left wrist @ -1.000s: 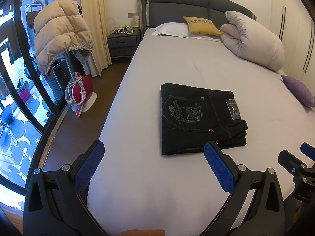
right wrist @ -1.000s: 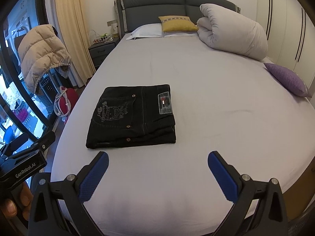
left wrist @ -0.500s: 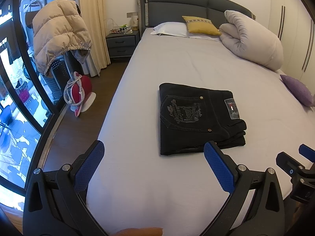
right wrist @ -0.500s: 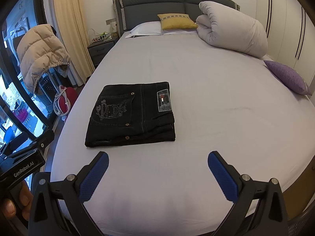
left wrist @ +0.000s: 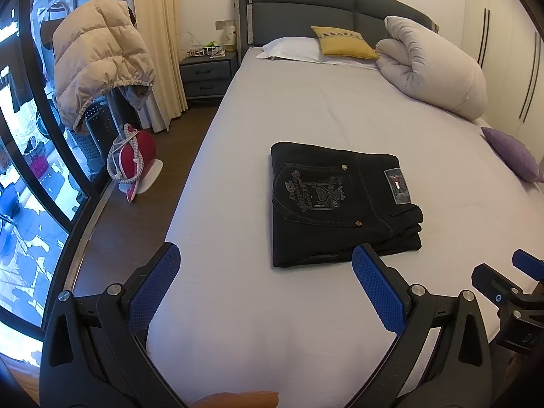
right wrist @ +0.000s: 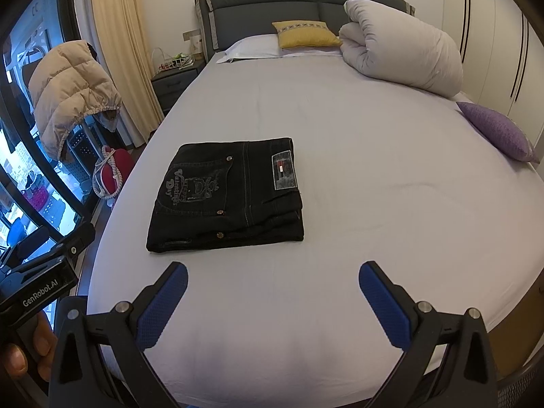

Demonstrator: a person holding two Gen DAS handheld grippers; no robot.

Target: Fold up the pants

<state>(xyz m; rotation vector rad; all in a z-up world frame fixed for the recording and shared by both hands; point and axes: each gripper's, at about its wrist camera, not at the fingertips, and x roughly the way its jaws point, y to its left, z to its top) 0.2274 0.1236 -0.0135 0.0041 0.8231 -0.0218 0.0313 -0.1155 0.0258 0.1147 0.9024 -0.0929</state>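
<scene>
Black jeans [left wrist: 340,204] lie folded into a compact rectangle on the grey bed sheet [left wrist: 306,108], back pocket and label facing up. They also show in the right wrist view [right wrist: 227,197]. My left gripper [left wrist: 265,272] is open and empty, held above the foot of the bed, just short of the jeans. My right gripper [right wrist: 272,289] is open and empty, also short of the jeans, to their right. Each gripper's body shows at the edge of the other's view.
A rolled white duvet [left wrist: 435,68], a yellow cushion [left wrist: 343,42] and a purple cushion [right wrist: 496,131] lie on the bed. A beige puffer jacket [left wrist: 98,61], a red bag [left wrist: 136,151] and a nightstand [left wrist: 205,73] stand left of the bed.
Both grippers have drawn back slightly from the jeans and stayed open. The jeans have not moved.
</scene>
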